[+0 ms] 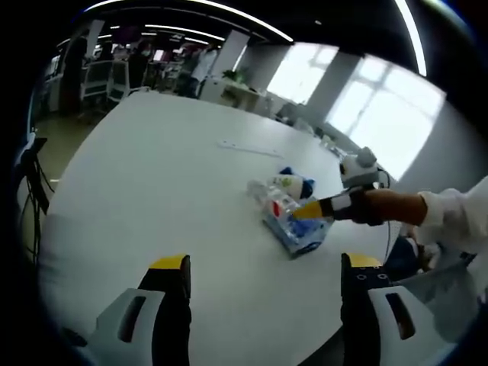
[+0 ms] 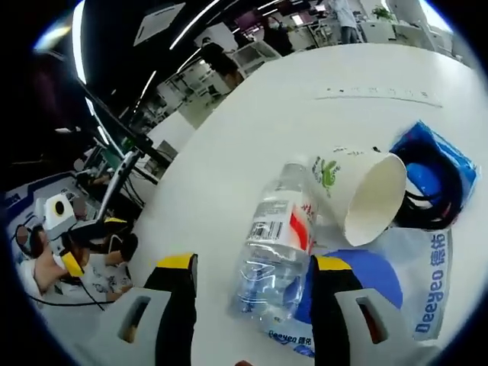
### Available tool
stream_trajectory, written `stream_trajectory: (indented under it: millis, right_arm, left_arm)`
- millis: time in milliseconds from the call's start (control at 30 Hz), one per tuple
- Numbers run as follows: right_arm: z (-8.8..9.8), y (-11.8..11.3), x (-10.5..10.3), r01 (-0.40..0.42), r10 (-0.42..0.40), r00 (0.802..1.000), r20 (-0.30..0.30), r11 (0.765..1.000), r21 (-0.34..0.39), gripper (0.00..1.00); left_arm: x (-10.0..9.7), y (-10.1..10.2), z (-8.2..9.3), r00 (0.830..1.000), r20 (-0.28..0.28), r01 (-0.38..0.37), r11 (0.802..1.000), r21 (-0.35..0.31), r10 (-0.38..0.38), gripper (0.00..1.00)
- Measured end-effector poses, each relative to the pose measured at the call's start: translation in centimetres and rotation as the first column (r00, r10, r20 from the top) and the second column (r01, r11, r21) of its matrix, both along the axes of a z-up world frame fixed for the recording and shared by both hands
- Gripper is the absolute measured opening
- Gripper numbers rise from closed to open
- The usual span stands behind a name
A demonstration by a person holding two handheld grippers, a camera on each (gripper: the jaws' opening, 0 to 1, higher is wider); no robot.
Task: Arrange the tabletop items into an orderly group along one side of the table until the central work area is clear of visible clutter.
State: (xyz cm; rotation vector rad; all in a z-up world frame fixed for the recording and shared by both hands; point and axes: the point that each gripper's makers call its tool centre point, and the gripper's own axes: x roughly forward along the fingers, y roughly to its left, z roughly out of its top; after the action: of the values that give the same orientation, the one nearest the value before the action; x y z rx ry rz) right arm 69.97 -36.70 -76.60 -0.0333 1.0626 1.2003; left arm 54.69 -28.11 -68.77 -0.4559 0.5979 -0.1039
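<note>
Right gripper view: right tongs (image 2: 248, 286) straddle the lying clear plastic water bottle with red-and-white label (image 2: 276, 244), jaws either side, not yet clenched as far as can be judged. Bottle rests partly on a blue-and-white plastic tissue pack (image 2: 427, 286), beside a tipped white paper cup (image 2: 366, 194) and a blue pouch with black cord (image 2: 438, 171). Left tongs (image 1: 263, 278) hang released over bare white bench (image 1: 152, 168). Items sit clustered near one edge; neat ordering remains outstanding.

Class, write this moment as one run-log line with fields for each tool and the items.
left tool: open, above bare table | right tool: open around lying water bottle | paper cup: on its side
</note>
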Motion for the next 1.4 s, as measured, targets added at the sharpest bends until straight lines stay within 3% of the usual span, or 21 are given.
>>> stream_trajectory:
  millis: [300, 433, 533, 667, 1033, 1400]
  right_arm:
    - [-1.6, 1.0, 1.4, 0.021, -0.019, 0.999, 0.04, 0.998, -0.064, 0.58]
    - [-2.7, 0.8, 1.1, 0.016, -0.011, 0.999, 0.045, 0.995, -0.101, 0.54]
    - [-2.5, 0.7, 1.0, 0.029, -0.023, 0.998, 0.063, 0.995, -0.1, 0.53]
    - [-2.7, 0.3, 1.0, 0.006, 0.012, 0.992, 0.126, 0.99, -0.139, 0.48]
    - [-2.6, 0.1, 1.3, 0.055, -0.041, 0.996, 0.085, 0.983, -0.174, 0.41]
    - [-2.2, -0.1, 2.1, 0.159, -0.16, 0.987, -0.022, 0.986, -0.049, 0.35]
  left_arm:
    - [0.1, 0.4, 0.2, 1.0, 0.008, -0.019, 1.0, -0.015, 0.019, 0.78]
    - [0.0, 0.6, 0.3, 1.0, 0.009, -0.021, 1.0, -0.013, 0.021, 0.78]
    - [-0.1, 0.7, 0.2, 1.0, 0.007, -0.027, 1.0, -0.014, 0.028, 0.78]
    - [-0.3, 0.9, -0.1, 0.999, 0.002, -0.036, 0.999, -0.025, 0.036, 0.77]
    - [-0.1, 0.9, -0.1, 0.999, 0.003, -0.042, 0.999, -0.028, 0.042, 0.76]
    - [0.0, 1.7, 0.6, 0.997, 0.02, -0.075, 0.996, -0.057, 0.076, 0.76]
